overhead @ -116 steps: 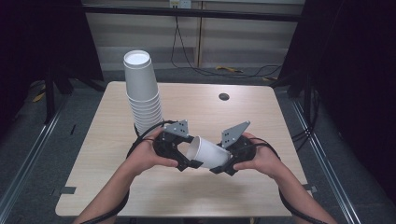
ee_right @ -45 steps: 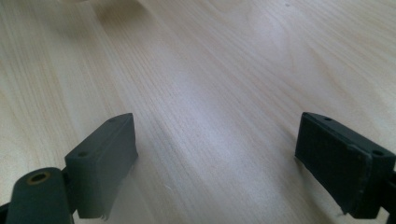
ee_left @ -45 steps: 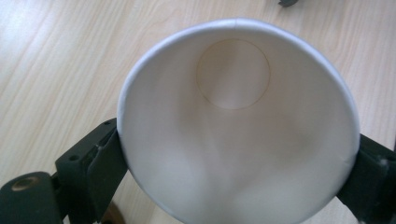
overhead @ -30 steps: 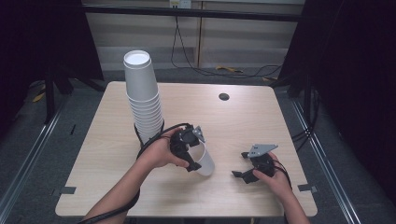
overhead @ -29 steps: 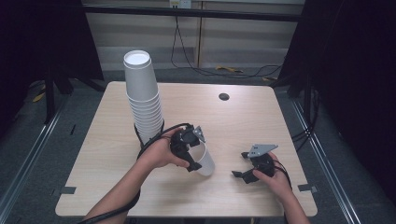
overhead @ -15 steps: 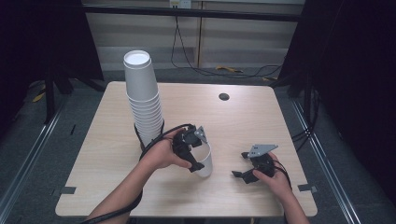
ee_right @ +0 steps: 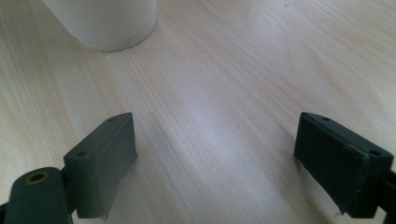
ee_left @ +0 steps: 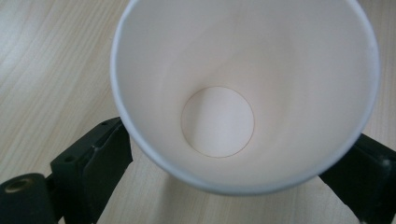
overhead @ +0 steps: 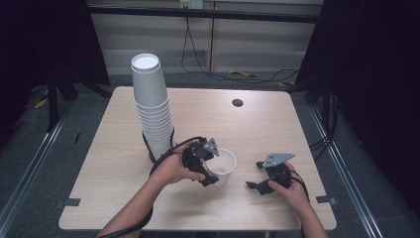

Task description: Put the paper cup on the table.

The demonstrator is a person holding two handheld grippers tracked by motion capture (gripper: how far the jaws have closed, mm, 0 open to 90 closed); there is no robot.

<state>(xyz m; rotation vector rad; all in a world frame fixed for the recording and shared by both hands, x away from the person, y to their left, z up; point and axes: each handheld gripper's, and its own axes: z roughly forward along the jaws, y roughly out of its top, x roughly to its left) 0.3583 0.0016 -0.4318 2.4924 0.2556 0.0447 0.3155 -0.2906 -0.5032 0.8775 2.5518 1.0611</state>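
**Single cup now stood upright near the front of the worktop**

Compared with a few seconds back, the paper cup (overhead: 222, 166) has been taken out of the two-gripper hold it was in, lying sideways between both grippers, and has been stood mouth-up on the worktop (overhead: 257, 124). The right gripper (overhead: 259, 177) has been pulled away from it toward the front right corner.

The cup is seen a bit in front of the worktop's centre, closer to the front edge than the back. It is flanked by the left gripper (overhead: 210, 168), with one black jaw on each side of its wall. In the left gripper view the cup (ee_left: 243, 93) is looked straight into, bare inside, with the jaws tucked under the rim on both sides. The jaws have just been closing a little around it. Whether the pads are actually pressed onto the wall can't be told, since the contact spots are hidden by the rim.

The right gripper is held low over the worktop, well apart from the cup, jaws spread wide with nothing between them but bare wood. The cup's base (ee_right: 105, 23) is caught at the top of the right gripper view.

A tall stack of cups (overhead: 152, 106) is stood upside down toward the left side of the worktop, just behind the left hand (overhead: 171, 168). A small dark hole (overhead: 237, 102) is seen near the back edge.
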